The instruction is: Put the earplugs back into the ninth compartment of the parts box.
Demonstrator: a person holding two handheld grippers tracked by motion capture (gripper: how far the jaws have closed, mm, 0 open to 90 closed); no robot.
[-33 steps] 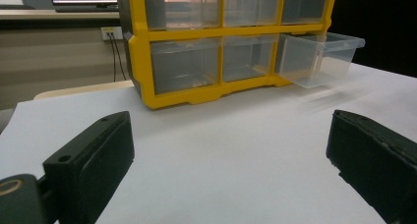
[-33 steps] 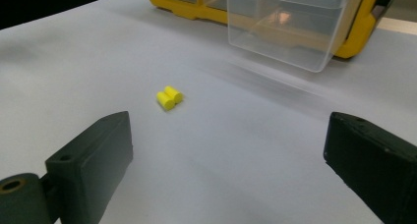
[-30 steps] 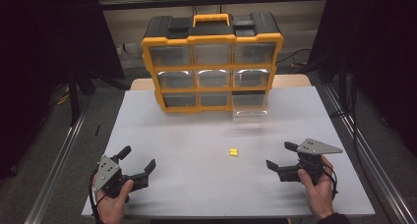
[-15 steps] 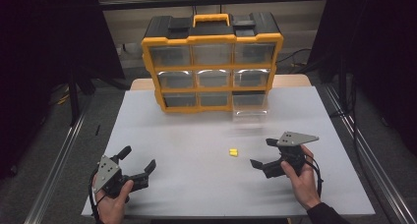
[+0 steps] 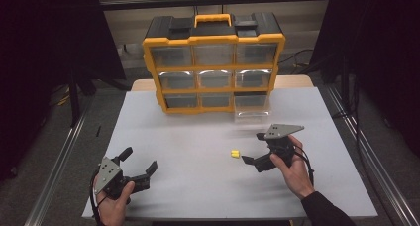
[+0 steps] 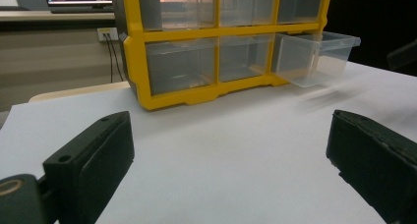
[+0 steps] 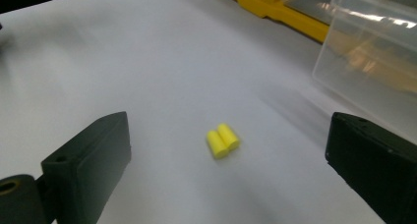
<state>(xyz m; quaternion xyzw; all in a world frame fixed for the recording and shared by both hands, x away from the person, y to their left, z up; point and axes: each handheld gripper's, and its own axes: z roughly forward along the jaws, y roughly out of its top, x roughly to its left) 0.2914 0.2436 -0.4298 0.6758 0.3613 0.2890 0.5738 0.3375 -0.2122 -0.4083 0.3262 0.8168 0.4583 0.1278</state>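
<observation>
White table [image 5: 198, 137], yellow organizer [image 5: 214, 62] at far edge. Your right gripper [image 5: 252, 149] jaws wide, angled left, just right of the yellow earplugs [image 5: 235, 154]; left gripper [image 5: 140, 162] open, near-left, empty

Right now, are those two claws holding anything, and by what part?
Nothing is held. The left gripper is open over bare table. The right gripper is open too, near the yellow pieces but not touching them.

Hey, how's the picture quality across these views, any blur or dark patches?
High view: the table is evenly lit and the surroundings fall to black. Left gripper view: the pulled-out clear drawer looks smeared, with a streak on the table beneath. Right gripper view: the yellow earplugs are fairly sharp, while the clear drawer at upper right is blurred and shows glare.
</observation>
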